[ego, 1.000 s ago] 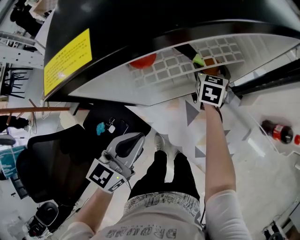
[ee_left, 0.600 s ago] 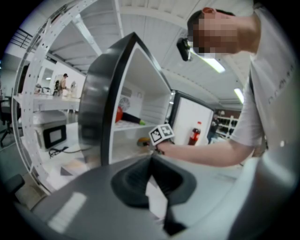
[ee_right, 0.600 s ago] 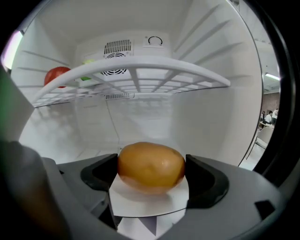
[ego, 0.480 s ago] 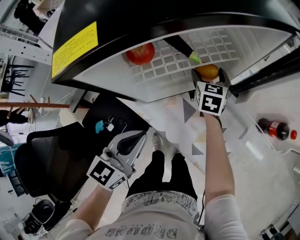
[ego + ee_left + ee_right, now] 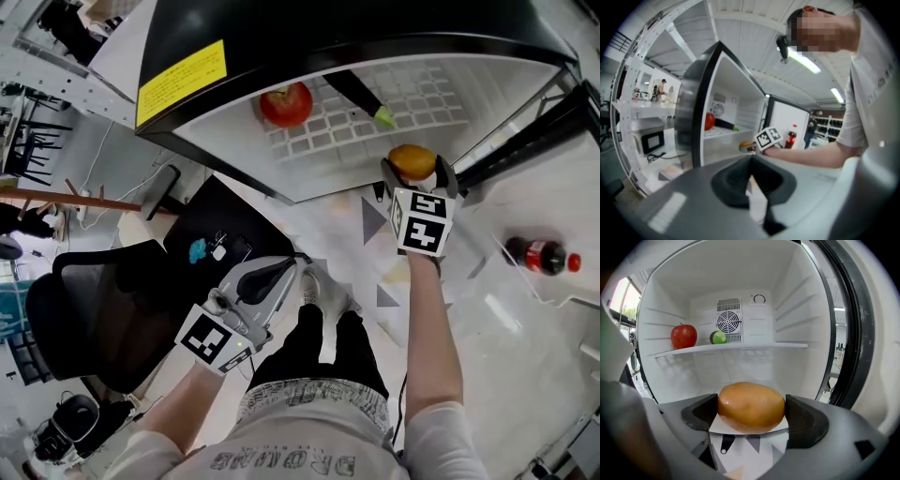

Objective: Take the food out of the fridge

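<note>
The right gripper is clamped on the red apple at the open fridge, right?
Not quite: the right gripper is clamped on an orange-brown potato-like food; the red apple sits on the fridge shelf. The right gripper view shows it.

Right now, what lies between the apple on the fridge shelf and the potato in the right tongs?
A long dark vegetable with a green tip lies on the shelf between apple and potato, seen in the head view.
</note>
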The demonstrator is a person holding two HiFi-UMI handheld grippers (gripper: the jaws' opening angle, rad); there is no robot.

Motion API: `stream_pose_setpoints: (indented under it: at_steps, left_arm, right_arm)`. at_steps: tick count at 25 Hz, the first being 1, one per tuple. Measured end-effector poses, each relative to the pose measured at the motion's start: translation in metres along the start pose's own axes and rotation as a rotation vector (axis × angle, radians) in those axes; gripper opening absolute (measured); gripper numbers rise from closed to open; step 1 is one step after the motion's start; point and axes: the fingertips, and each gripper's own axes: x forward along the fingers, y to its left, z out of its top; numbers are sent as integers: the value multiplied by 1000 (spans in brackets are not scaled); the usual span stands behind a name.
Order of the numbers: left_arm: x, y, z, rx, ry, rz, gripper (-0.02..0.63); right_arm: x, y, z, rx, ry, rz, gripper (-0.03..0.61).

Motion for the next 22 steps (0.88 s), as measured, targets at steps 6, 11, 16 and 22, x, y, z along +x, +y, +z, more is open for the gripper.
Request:
stream_pose_setpoints:
  at_steps: [6, 11, 16, 22]
  left_arm:
    - [-2, -8, 10, 15, -21, 3, 6]
    - [-2, -12, 18, 21, -34, 9, 6]
    - [-5, -17, 25, 29, -50, 10, 6]
    - [-9, -22, 34, 45, -64, 14, 6]
  right_arm:
    - [-27, 0, 7, -3, -22, 19, 433]
    - [-48, 0, 13, -9, -37, 45, 433]
    - [-74, -1, 17, -6, -53, 72, 433]
    - [-102, 2, 29, -14, -84, 105, 433]
